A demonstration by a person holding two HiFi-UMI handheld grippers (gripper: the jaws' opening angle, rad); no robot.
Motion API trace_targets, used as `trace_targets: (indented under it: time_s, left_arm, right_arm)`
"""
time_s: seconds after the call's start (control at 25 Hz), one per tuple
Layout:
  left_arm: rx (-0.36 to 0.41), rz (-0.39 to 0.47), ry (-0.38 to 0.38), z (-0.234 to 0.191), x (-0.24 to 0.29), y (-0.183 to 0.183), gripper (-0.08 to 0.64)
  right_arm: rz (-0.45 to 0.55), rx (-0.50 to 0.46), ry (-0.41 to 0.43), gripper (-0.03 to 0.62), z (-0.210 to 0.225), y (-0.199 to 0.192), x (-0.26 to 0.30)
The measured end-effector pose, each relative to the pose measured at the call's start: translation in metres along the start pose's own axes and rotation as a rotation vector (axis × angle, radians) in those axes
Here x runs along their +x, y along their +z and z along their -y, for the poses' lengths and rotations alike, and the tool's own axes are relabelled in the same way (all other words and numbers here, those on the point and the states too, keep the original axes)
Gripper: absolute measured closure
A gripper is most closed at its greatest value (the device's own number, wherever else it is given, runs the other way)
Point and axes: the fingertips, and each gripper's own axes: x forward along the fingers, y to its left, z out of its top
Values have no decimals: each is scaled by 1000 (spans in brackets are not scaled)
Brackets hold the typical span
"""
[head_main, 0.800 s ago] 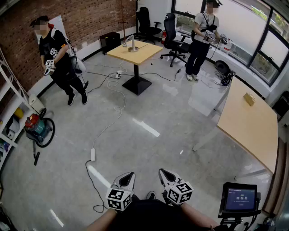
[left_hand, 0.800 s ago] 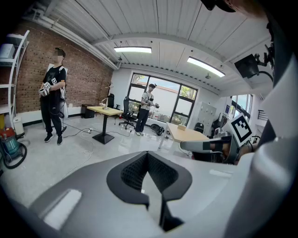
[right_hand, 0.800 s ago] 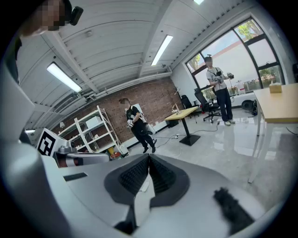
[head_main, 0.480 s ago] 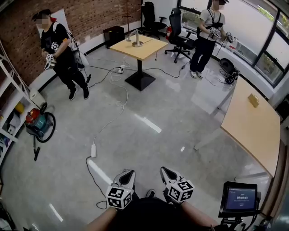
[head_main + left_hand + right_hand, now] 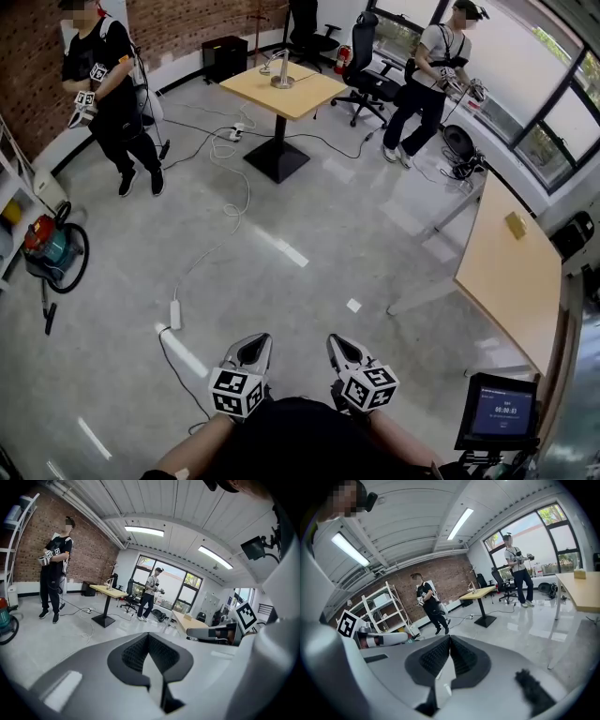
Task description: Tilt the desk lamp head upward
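The desk lamp (image 5: pixel 279 73) is a small silver lamp on a square wooden table (image 5: pixel 302 97) far across the room. It also shows tiny and distant in the left gripper view as the lamp (image 5: pixel 111 580) and in the right gripper view as the lamp (image 5: pixel 474 590). My left gripper (image 5: pixel 254 343) and right gripper (image 5: pixel 338 343) are held side by side close to my body, far from the lamp. Both are shut with nothing between the jaws, as seen on the left gripper (image 5: pixel 149 638) and the right gripper (image 5: pixel 449 640).
Two persons with grippers stand by the brick wall (image 5: pixel 101 89) and by the windows (image 5: pixel 427 80). Cables and a power strip (image 5: pixel 174 314) lie on the floor, with a vacuum cleaner (image 5: pixel 50 248) at left. A long wooden table (image 5: pixel 511 277) and a screen (image 5: pixel 499 412) are at right; office chairs (image 5: pixel 367 70) stand behind the lamp table.
The head view has swung a little, so the room sits further left and the lamp table slightly higher. Both grippers stay shut near my body.
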Motion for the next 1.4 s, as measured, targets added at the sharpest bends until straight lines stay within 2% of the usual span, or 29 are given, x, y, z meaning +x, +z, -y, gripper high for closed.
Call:
trace_targets:
  time_s: [0.32,0.64,0.84,1.04,1.16,1.4]
  left_arm:
    - [-79,-34,-39,-86,12,17,554]
    - [-110,-72,-48,-117,37,24,554]
    - [-97,-82,-21,-125,68,38,554]
    - [-64,-62,57,-139,101,78,554]
    - [-50,-41,86,-130,128,102,554]
    - [-6,-16,90,-112,180,137,554]
  right_arm:
    - [-57,-53,-12,588,-43,14,79]
    - [-103,-53,-28,588,-38,24,114]
    - [-103,-31,5,588,-15,36,138]
    - [-75,-8,73,588,19,73,181]
    - [-40,-25,107,588,44,107,192]
    - [-12,-5,120,588,95,144,214]
